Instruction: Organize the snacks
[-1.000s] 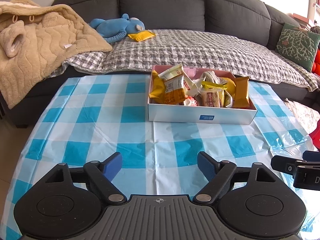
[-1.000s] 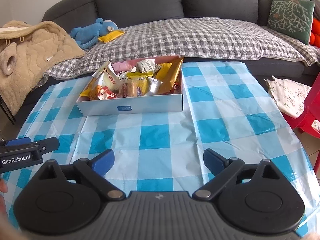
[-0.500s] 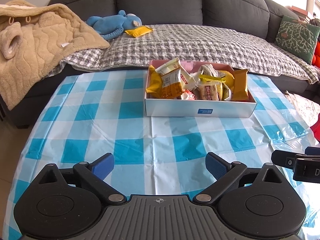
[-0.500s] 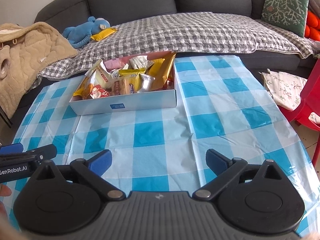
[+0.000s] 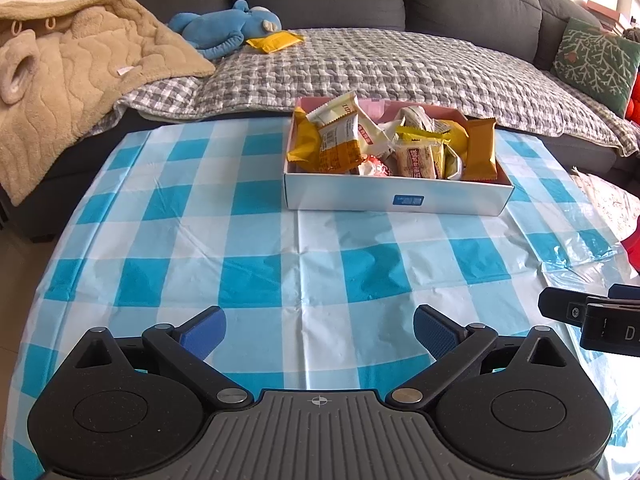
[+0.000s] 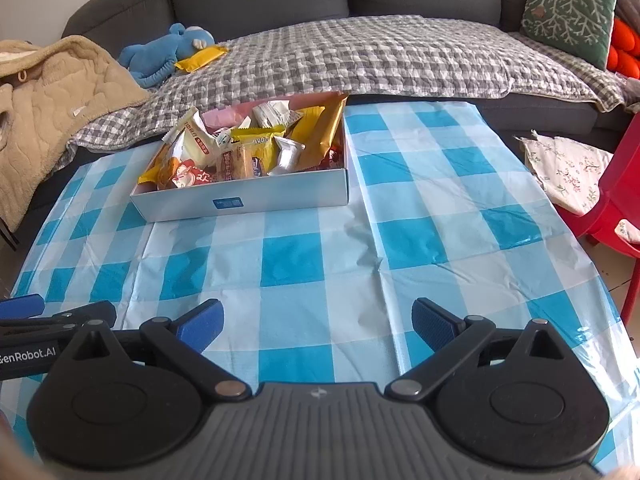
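"GenRobot.AI" on left claw [image 6: 28,354] body | "ARD" on yellow snack wrapper [image 6: 256,141] | other print unreadable

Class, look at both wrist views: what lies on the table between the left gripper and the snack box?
Only blue-and-white checked tablecloth lies between the left gripper and the snack box. The left wrist view shows this best; the right wrist view agrees.

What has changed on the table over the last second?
Little. The left gripper opened its jaws wider and holds nothing. Both cameras' views shifted slightly, the snack box sitting a bit differently in frame. The right gripper stayed open and empty. The snacks remain in the box on the checked tablecloth, untouched.
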Demonstrator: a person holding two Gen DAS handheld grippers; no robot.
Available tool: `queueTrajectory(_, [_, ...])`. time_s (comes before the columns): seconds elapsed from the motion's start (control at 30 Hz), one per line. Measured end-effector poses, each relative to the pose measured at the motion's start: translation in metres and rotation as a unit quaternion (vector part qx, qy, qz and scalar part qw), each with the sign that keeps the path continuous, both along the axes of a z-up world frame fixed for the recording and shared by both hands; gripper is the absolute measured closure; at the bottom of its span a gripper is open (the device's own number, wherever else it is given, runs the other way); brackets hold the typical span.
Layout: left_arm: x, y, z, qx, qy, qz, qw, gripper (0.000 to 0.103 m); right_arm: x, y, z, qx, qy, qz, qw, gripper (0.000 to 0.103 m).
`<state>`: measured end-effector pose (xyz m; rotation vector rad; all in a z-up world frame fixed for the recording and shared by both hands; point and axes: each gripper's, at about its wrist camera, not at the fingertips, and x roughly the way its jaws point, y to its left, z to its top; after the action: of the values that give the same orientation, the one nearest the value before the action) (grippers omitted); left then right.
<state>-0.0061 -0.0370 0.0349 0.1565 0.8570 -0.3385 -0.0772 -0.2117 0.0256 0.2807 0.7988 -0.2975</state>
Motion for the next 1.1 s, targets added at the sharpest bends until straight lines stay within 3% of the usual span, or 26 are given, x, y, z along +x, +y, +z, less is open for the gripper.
queueTrajectory(0.77, [0.0027, 0.0031, -0.0043, -0.013, 0.016, 0.003, 0.9998, 0.000, 0.0041, 0.0045, -0.0020, -0.021, 0.011, 0.006, 1.000, 0.003])
queueTrajectory(1.1, [-0.0001, 0.0028, -0.0011, -0.011, -0.002, 0.000, 0.9999, 0.000, 0.0046, 0.0060, -0.0021, -0.029, 0.013, 0.007, 0.999, 0.003])
